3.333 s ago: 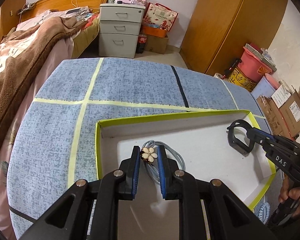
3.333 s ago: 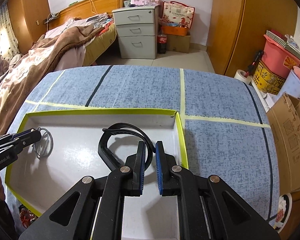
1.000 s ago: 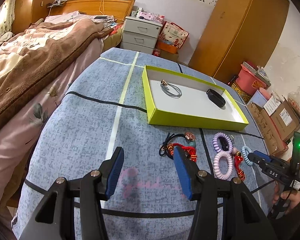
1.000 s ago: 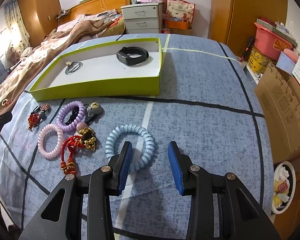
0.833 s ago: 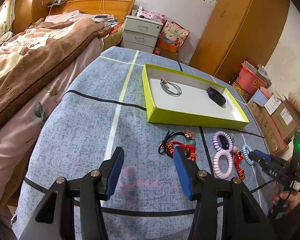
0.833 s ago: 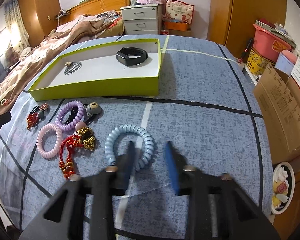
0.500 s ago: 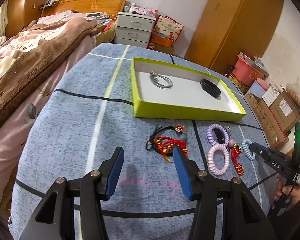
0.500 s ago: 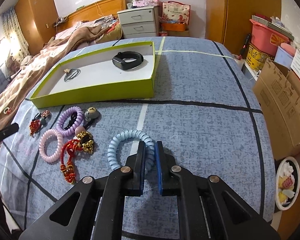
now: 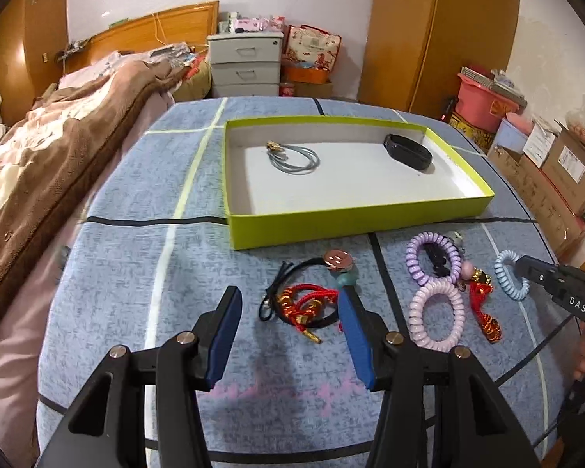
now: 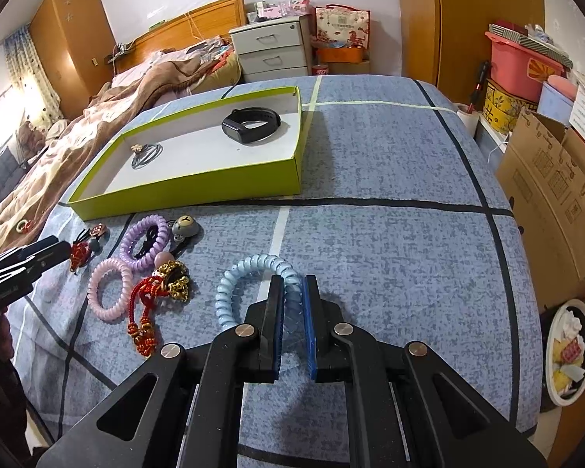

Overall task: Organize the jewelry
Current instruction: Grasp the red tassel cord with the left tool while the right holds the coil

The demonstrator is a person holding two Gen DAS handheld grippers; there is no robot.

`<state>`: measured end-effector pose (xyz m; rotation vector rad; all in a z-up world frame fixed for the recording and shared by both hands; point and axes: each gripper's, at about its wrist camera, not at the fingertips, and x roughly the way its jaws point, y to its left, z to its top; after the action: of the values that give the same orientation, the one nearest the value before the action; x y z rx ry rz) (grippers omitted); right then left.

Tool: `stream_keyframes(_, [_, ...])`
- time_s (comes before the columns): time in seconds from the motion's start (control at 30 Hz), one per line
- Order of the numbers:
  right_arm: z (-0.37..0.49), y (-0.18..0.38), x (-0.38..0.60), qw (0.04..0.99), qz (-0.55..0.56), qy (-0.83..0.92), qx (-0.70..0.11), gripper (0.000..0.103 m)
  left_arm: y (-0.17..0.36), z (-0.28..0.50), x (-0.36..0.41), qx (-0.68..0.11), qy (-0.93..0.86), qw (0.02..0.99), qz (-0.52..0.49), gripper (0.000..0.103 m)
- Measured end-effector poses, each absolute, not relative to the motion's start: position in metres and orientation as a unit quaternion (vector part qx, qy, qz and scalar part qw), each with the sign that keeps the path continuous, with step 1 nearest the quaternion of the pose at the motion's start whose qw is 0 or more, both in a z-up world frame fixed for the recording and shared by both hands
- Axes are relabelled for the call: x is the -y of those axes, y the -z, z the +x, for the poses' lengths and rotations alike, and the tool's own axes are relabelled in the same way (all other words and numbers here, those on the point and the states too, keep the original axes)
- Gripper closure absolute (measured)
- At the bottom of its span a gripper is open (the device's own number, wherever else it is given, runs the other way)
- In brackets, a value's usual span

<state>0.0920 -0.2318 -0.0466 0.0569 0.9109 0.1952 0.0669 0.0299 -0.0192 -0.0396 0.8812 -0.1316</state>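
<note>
My right gripper is shut on the near side of a light blue coil hair tie, which lies on the blue table cover. My left gripper stands open just short of a red cord bracelet tangled with a black hair tie. The hair tie's pink button charm lies beyond them. A lime-green tray behind holds a grey hair tie with a flower charm and a black smart band. Purple and pink coil ties lie between the two grippers.
A red knotted charm with gold bells and a grey bear hair tie lie by the coils. A bed with a brown blanket runs along the left. Cardboard boxes and a wardrobe stand to the right.
The right gripper's jaws closed from open onto the blue coil tie. My left gripper moved right and nearer to the red cord bracelet, still open.
</note>
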Motion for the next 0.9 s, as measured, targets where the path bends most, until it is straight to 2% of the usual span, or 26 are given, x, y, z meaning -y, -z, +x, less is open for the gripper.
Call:
stream_keyframes(0.1, [0.092, 0.046, 0.232, 0.894, 0.027, -0.095, -0.438, 0.093, 0.022, 0.069, -0.026, -0.427, 0.066, 0.902, -0.012, 0.058])
stream_keyframes(0.17, [0.092, 0.047, 0.233, 0.893, 0.028, -0.094, -0.438, 0.093, 0.025, 0.071, -0.024, -0.434, 0.061, 0.899, -0.004, 0.068])
stream_keyframes(0.27, [0.092, 0.048, 0.233, 0.893, 0.029, -0.094, -0.440, 0.093, 0.025, 0.071, -0.020, -0.435, 0.069, 0.898, 0.004, 0.073])
stream_keyframes(0.73, [0.090, 0.047, 0.235, 0.893, 0.034, -0.094, -0.438, 0.093, 0.030, 0.072, -0.005, -0.447, 0.078, 0.890, 0.041, 0.074])
stream_keyframes(0.9, [0.090, 0.047, 0.235, 0.894, 0.033, -0.094, -0.438, 0.093, 0.029, 0.072, -0.006, -0.448, 0.079, 0.890, 0.035, 0.084])
